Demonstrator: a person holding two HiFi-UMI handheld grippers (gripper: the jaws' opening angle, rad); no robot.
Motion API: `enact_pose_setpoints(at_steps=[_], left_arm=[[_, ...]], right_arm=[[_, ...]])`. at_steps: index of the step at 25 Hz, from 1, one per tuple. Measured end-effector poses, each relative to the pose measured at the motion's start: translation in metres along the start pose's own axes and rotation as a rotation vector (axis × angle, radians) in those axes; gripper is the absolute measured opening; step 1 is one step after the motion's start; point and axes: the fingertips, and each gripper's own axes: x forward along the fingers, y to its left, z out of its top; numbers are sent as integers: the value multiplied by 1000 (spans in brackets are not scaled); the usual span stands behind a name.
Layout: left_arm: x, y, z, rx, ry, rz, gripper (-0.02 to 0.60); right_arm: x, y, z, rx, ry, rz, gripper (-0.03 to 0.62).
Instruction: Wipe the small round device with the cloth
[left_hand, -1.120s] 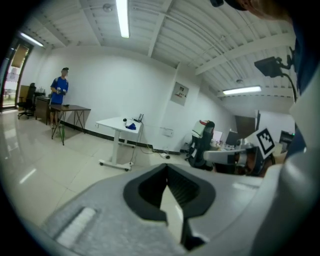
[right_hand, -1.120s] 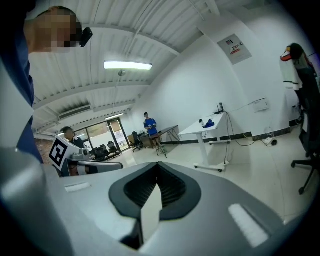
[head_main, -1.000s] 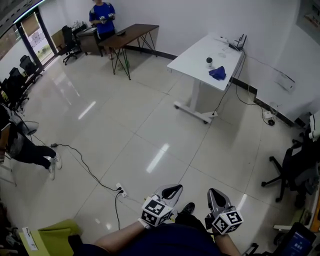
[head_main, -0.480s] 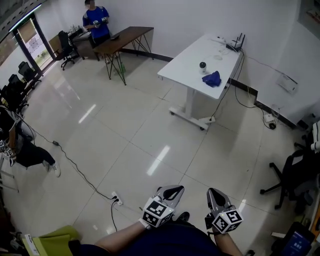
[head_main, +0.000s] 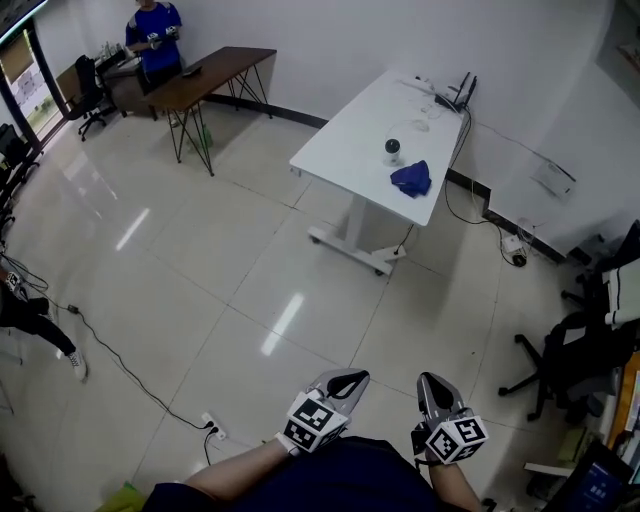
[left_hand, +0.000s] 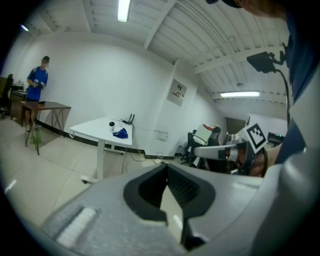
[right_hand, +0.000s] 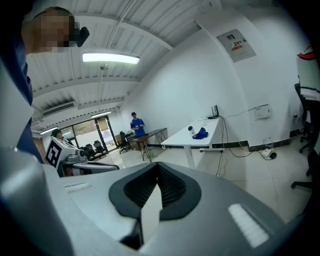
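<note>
A small round device (head_main: 392, 148), dark with a white base, stands on a white table (head_main: 350, 140) across the room. A crumpled blue cloth (head_main: 411, 178) lies beside it, nearer the table's front edge. Both also show far off in the left gripper view, device (left_hand: 112, 123) and cloth (left_hand: 120, 132), and in the right gripper view, device (right_hand: 190, 129) and cloth (right_hand: 200, 133). My left gripper (head_main: 345, 379) and right gripper (head_main: 433, 384) are held low at the frame's bottom, far from the table. Both are shut with nothing between their jaws.
A router (head_main: 452, 95) and cables sit at the table's far end. A brown desk (head_main: 210, 72) with a person in blue (head_main: 152, 28) stands at the back left. Office chairs (head_main: 560, 360) crowd the right. A cord and power strip (head_main: 209, 427) lie on the tiled floor.
The white table with device and cloth has come closer and shifted left and down in the head view. Both grippers stay shut in the same spot in the picture.
</note>
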Motion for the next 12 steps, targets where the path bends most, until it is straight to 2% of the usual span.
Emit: enact_pose_setpoints(at_steps=[6, 9, 12], left_arm=[[16, 47, 8, -10, 10, -51, 3], [27, 61, 16, 19, 15, -78, 3], [43, 80, 22, 33, 19, -71, 3]], right_arm=[[53, 2, 16, -9, 13, -32, 5], [76, -2, 19, -6, 29, -30, 6], [101, -15, 23, 8, 35, -27, 6]])
